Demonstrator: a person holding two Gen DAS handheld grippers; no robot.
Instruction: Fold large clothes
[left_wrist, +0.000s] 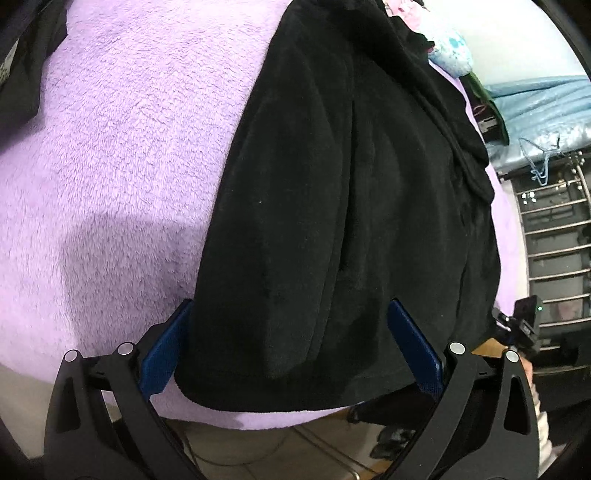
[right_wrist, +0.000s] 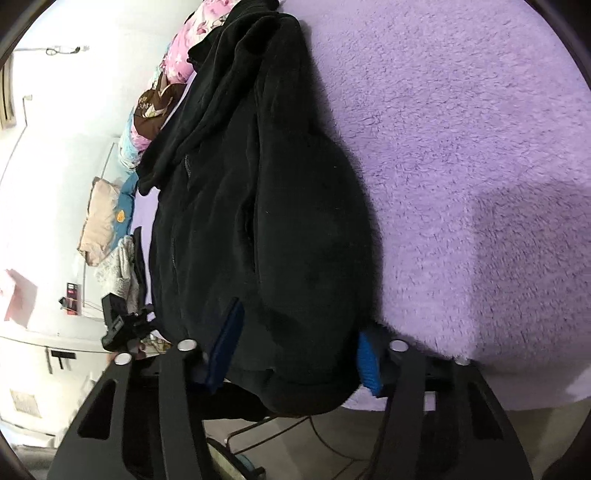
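On a bed covered by a fluffy lilac fleece blanket (left_wrist: 122, 155) lies a black fleece zip-up jacket (left_wrist: 332, 206), already folded lengthwise into a long narrow strip that runs from the near edge of the bed away toward twelve o'clock. Its hem hangs right at the near edge in both wrist views.

In the left wrist view, the left gripper (left_wrist: 291, 347) straddles the hem's corner at six o'clock. Its blue pads stand wide apart, one at seven o'clock beside the cloth's edge, the other at five o'clock over the fabric; it looks released, pressing nothing. At four o'clock the other gripper's body shows past the jacket's edge.

In the right wrist view, the right gripper (right_wrist: 295, 350) sits at six o'clock over the other hem corner of the black fleece jacket (right_wrist: 258, 221). Its jaws stand partly closed, with a bulge of fleece bunched between the blue pads, so I judge it to be clenched on the hem.

The step in hand seems to be taking hold of the bottom hem with both grippers. The next move calls for the left gripper to pinch its corner as well, then both to lift together and carry the hem toward twelve o'clock onto the collar end, keeping the layers aligned so the thick pile does not slip or splay.
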